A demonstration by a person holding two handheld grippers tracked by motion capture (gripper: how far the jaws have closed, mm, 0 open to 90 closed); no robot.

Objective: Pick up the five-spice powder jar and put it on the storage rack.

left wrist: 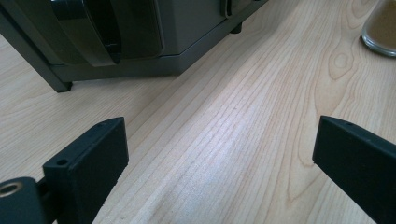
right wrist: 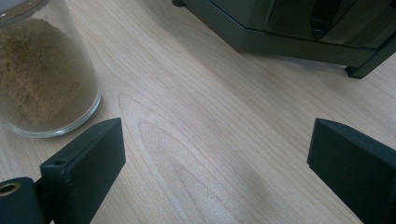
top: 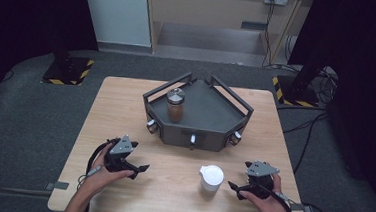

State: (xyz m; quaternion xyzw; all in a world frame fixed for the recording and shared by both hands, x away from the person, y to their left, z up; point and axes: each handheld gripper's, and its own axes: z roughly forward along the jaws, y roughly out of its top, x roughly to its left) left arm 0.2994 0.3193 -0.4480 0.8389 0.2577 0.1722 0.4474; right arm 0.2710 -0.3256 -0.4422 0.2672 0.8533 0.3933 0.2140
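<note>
- The right gripper [top: 235,187], held by a hand low over the pale wooden table [top: 126,106], has its black jaws spread wide and empty; in the right gripper view only bare wood lies between them.
- The left gripper [top: 140,170] is likewise spread wide with nothing in it, well apart from any object, pointing toward the middle of the table.
- Just beside the right gripper stands the clear glass jar of brown powder with a white spouted lid [top: 211,178], upright on the table; the right gripper view shows its glass wall [right wrist: 42,79] off to one side of the jaws, not between them.
- Risk, as I judge it: closing from this offset would catch the jar with one jaw only and push or tip it; smooth round glass may also slip in the grip.
- Farther back sits the dark grey angular metal tray with rails [top: 210,112], holding a second glass jar with a metal lid [top: 175,104]. Lifting low could knock the tray's front wall.
</note>
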